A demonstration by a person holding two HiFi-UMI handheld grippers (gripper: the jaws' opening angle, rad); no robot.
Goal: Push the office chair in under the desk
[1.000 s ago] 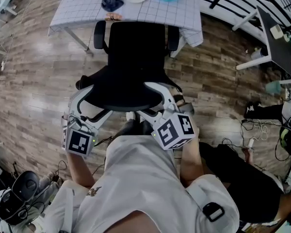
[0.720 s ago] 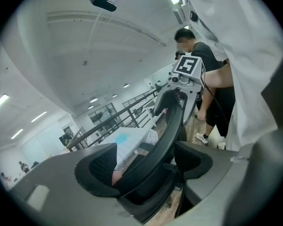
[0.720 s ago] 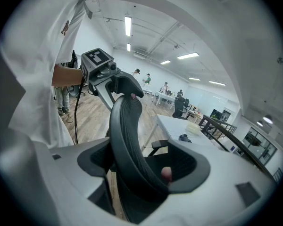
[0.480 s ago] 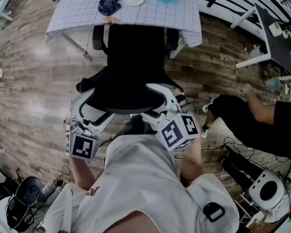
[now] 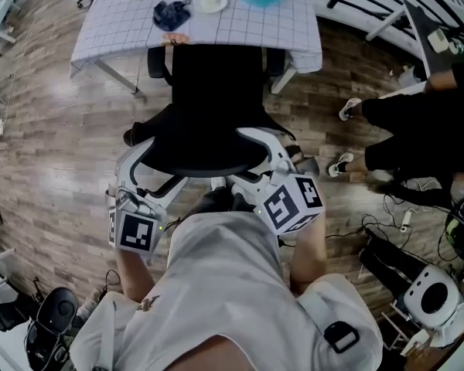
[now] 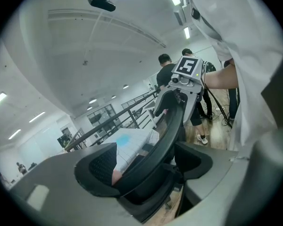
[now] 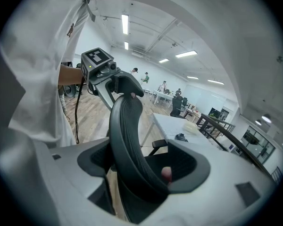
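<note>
Left gripper (image 5: 139, 161) and right gripper (image 5: 259, 147) both gape wide, straddling the backrest (image 5: 205, 157) rim on its far-from-desk side so I can shove squarely; office chair (image 5: 209, 107) seat front sits just under the desk (image 5: 116, 33) edge.

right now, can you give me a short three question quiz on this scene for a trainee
1. Multiple choice: what stands between the jaws of the left gripper? A a table lamp; B the backrest of the office chair; C a cable.
2. True or false: the right gripper hangs clear of the chair, away from the backrest.
3. Short answer: what covers the desk?
Key: 1 B. 2 False: its jaws straddle the backrest rim as well. 3 A white cloth with a grid pattern.
</note>
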